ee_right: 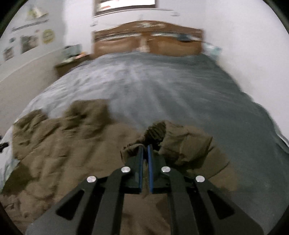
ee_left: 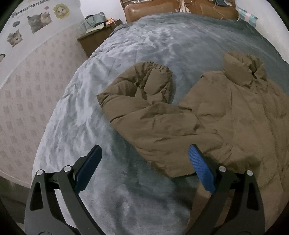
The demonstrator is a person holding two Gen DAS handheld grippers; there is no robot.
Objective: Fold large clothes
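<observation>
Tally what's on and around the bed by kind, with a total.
Brown puffer jacket: 1
Grey-blue blanket: 1
Brown headboard: 1
Wooden nightstand: 1
Cat stickers on the wall: 4
Grippers: 2, the left gripper open, the right gripper shut on the jacket's sleeve
Total: 10

A brown padded jacket (ee_left: 207,115) lies spread on a bed covered with a grey-blue blanket (ee_left: 140,54); its sleeve (ee_left: 137,88) is bent back on itself to the left of the body, and its collar (ee_left: 243,70) points toward the brown headboard (ee_left: 173,9); the left gripper (ee_left: 145,153) hangs above the blanket with its jaws wide apart, the right blue pad (ee_left: 201,168) over the jacket's near edge; a wooden nightstand (ee_left: 94,39) stands beside the bed; cat stickers (ee_left: 38,20) dot the wall.
</observation>
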